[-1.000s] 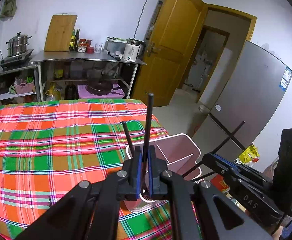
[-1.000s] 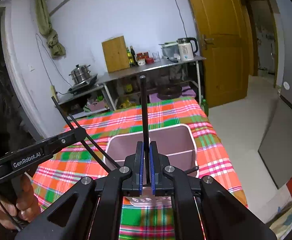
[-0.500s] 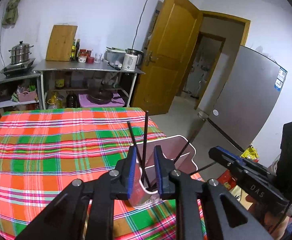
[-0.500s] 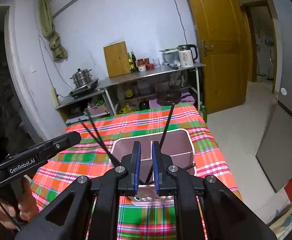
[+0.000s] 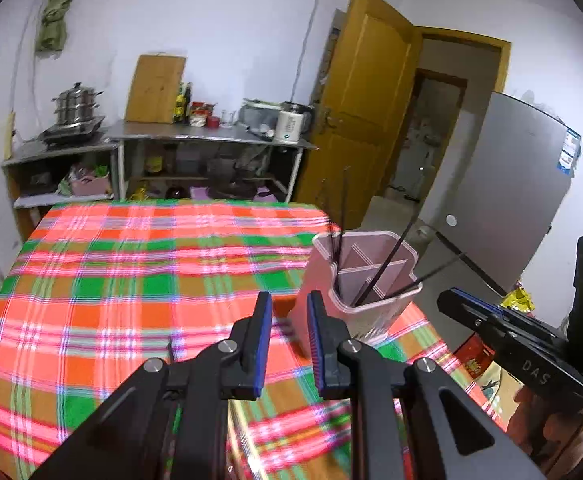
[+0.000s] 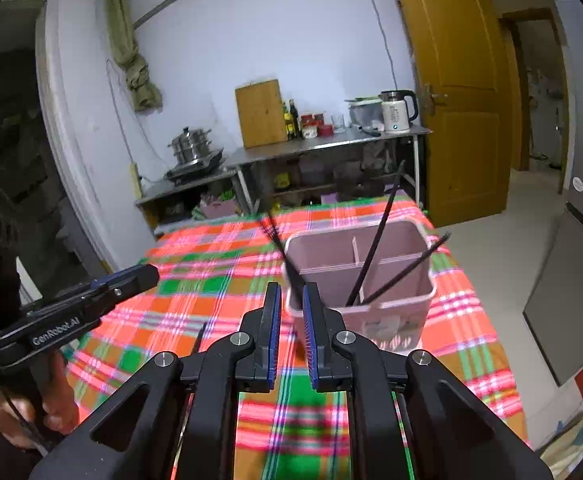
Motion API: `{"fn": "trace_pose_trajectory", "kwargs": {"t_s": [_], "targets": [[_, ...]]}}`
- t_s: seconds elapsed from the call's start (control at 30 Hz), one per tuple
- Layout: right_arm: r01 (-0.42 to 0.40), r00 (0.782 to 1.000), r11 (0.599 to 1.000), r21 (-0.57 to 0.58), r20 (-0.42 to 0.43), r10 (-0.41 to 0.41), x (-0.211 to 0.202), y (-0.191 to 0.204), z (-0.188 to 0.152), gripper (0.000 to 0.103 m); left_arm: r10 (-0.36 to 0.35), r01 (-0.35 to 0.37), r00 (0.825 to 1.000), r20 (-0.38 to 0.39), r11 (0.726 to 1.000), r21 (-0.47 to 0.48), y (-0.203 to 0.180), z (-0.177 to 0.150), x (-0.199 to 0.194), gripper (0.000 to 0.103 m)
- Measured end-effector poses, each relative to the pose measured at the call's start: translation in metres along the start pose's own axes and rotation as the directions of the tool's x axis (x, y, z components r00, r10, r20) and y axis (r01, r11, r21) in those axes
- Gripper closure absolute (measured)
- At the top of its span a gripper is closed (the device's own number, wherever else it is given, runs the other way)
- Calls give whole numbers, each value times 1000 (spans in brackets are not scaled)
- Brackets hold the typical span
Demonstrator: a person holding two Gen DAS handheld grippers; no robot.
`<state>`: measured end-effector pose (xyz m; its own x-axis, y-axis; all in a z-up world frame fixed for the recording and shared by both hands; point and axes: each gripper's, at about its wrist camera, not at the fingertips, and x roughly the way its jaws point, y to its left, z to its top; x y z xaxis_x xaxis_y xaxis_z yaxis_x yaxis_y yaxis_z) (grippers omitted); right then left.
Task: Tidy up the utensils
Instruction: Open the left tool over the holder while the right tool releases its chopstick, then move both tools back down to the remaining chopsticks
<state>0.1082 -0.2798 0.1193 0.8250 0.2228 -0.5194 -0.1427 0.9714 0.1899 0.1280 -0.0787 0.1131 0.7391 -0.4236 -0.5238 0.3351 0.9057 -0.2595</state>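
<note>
A pink utensil holder (image 5: 365, 276) with divided compartments stands on the plaid tablecloth (image 5: 131, 280) near the table's right edge. Several black chopsticks (image 5: 341, 216) lean inside it, some to the left, others (image 6: 379, 232) to the right. My left gripper (image 5: 289, 300) hovers just left of and short of the holder, open a little with nothing between its blue pads. My right gripper (image 6: 291, 292) is in front of the holder (image 6: 371, 320), also slightly open and empty. Each gripper shows in the other's view: the right one (image 5: 451, 298) and the left one (image 6: 147, 274).
A metal shelf unit (image 6: 331, 144) at the back wall carries a kettle, bottles, a cutting board and a steamer pot. A yellow door (image 5: 367, 100) stands open, with a grey fridge (image 5: 503, 184) to the right. A hand (image 6: 23, 408) holds the left gripper's handle.
Both grippers were shut on upright chopsticks over the holder; they have opened and let go. The chopsticks now lean in the holder, and both grippers have drawn back from it.
</note>
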Motion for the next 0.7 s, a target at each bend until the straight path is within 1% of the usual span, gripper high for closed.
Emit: {"fn": "trace_pose_trajectory", "kwargs": {"t_s": [0.2,0.33,0.53,0.7], "targets": [[-49,997,999,8,-53,49,10,16,-27,92,67,-68,997,-26,997,-25,31,-35,-12,84],[-82,992,996,14,-92,83,21,24,-41,92,96,-98,994,-55,994,-47,50,-54,-16,84],[-109,982,994,9,-151,109,38,36,-57,92,117,-126,988,-104,988,-94,71,-78,-12,84],[-117,974,993,9,-196,116,54,41,-68,92,120,-139,980,-158,984,-116,82,-94,4,84]]}}
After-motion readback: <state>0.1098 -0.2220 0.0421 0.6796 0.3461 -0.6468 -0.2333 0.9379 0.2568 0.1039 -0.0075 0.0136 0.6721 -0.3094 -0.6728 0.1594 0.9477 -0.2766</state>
